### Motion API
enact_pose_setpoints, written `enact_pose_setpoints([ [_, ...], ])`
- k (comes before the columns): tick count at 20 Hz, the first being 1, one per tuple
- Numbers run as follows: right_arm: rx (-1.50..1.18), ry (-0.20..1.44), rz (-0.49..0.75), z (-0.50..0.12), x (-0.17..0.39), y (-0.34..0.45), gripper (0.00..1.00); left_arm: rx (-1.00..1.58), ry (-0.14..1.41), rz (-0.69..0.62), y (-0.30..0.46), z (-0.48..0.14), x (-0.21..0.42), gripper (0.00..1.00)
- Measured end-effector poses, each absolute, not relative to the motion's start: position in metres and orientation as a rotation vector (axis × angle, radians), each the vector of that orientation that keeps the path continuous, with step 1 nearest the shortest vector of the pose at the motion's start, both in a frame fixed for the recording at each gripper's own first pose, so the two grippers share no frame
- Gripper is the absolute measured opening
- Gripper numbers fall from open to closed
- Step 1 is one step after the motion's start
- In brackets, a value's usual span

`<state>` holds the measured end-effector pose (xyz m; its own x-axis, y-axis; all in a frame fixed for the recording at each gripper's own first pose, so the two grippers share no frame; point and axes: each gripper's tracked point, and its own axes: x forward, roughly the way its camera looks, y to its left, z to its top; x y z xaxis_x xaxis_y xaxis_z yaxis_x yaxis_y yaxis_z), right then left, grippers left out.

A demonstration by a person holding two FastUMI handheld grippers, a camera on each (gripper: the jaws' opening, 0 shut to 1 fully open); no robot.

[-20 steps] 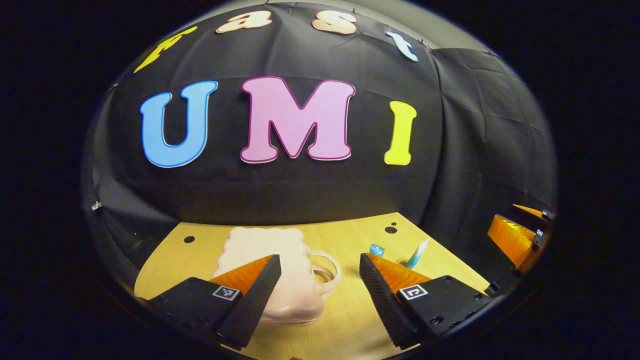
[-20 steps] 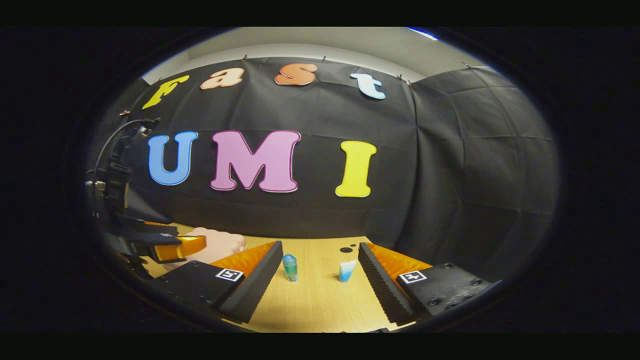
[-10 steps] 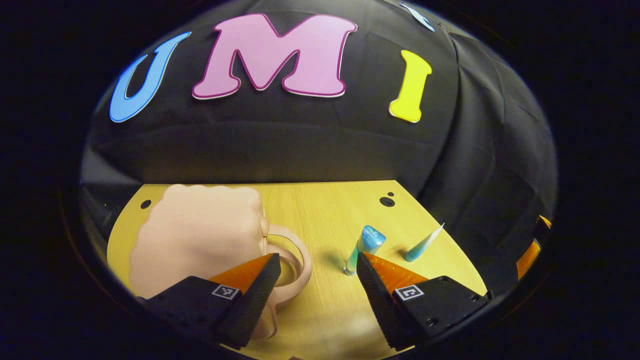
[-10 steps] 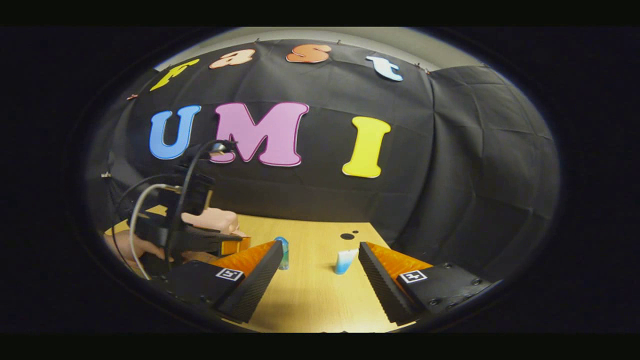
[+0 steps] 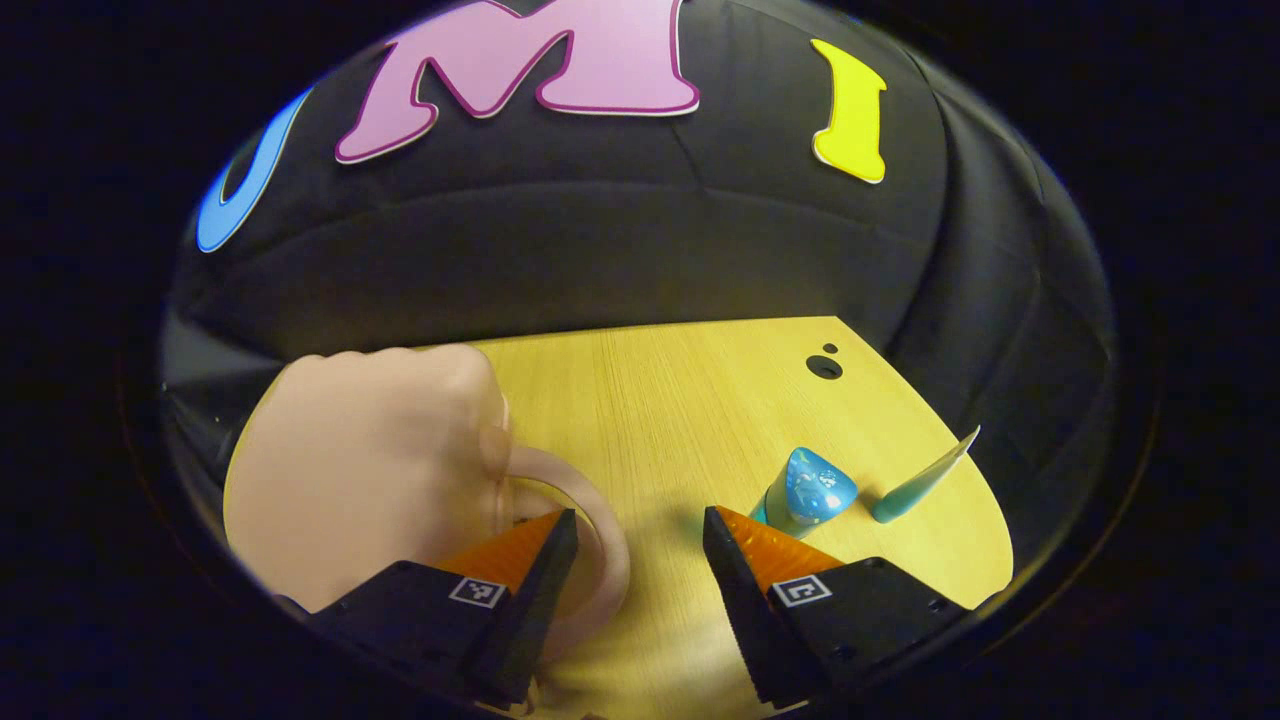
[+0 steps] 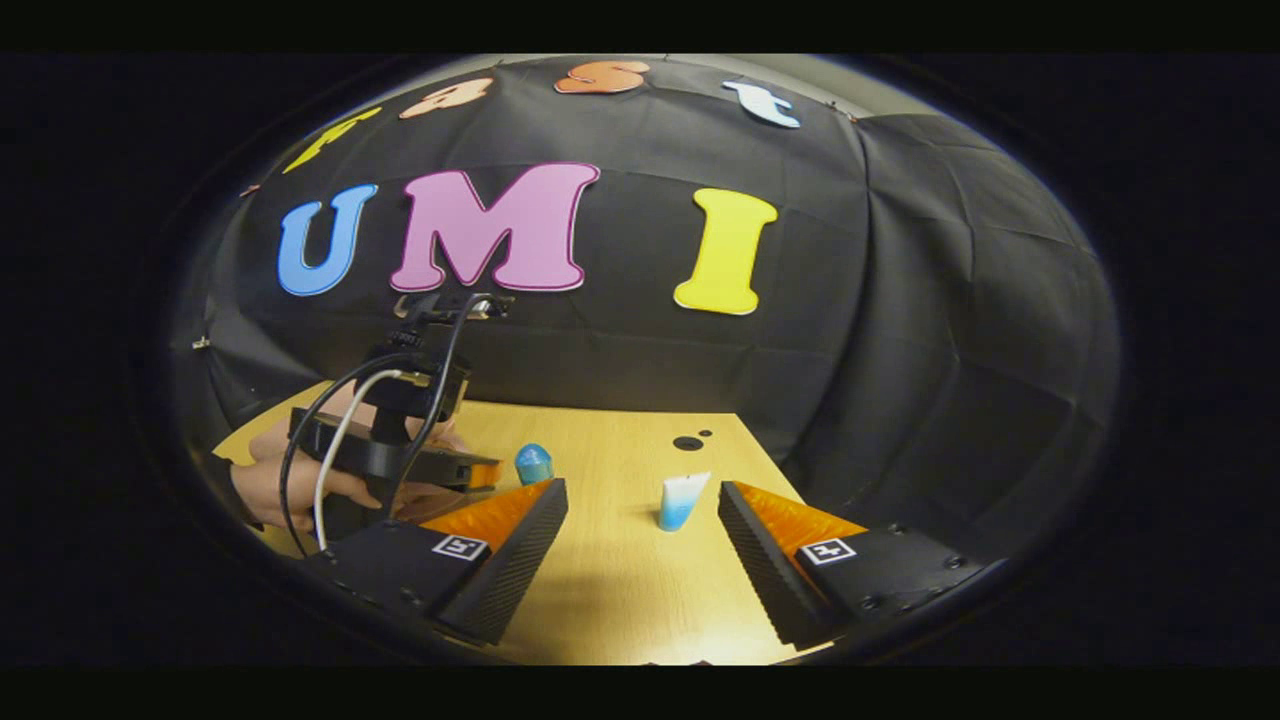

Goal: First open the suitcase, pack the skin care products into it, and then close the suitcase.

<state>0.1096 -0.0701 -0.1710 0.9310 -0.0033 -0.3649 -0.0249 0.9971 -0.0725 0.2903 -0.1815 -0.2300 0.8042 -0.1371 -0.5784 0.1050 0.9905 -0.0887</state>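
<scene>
the pink suitcase (image 5: 370, 470) is lying shut on the wooden table (image 5: 660, 400), so what is inside it cannot be told; its looped handle (image 5: 590, 530) is sticking out on the side facing the two skin care products. the left gripper (image 5: 632, 560) is hovering with its fingers spread apart and gripping nothing, one finger lying over the suitcase handle, the other just beside the blue-capped bottle (image 5: 805, 490). a second ago this gripper was looking at the suitcase from farther back and higher; since then it has dipped and come in, so the suitcase now looks larger and the handle sits between the fingers. the white and blue tube (image 5: 920, 480) is standing a little beyond the bottle, farther from the suitcase. in the right gripper view, the right gripper (image 6: 642, 545) is also released, fingers wide, hovering over bare table with the tube (image 6: 680, 500) standing ahead between its fingers and the bottle (image 6: 533, 463) off toward the suitcase side. that view is also showing the left gripper (image 6: 400, 455) from outside, with its cables and the hand (image 6: 290, 485) holding it, covering most of the suitcase.
</scene>
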Motion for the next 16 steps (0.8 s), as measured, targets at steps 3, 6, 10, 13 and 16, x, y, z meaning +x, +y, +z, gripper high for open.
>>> enact_pose_setpoints([
  [3,-0.076,0.379,-0.004,-0.173,0.11,-0.075,0.96,-0.059,0.678,-0.07,-0.174,-0.255,0.297,0.77],
  [6,-0.07,0.384,-0.011,-0.177,0.11,-0.08,0.96,-0.044,0.699,-0.034,-0.162,-0.264,0.302,0.56],
  [10,-0.046,0.391,-0.019,-0.183,0.109,-0.081,0.96,-0.067,0.737,-0.08,-0.164,-0.258,0.297,0.18],
  [13,-0.037,0.386,-0.024,-0.187,0.11,-0.082,0.96,-0.076,0.728,-0.121,-0.161,-0.232,0.291,0.13],
  [16,-0.015,0.379,-0.001,-0.186,0.11,-0.073,0.97,-0.071,0.737,-0.137,-0.145,-0.196,0.275,0.12],
])
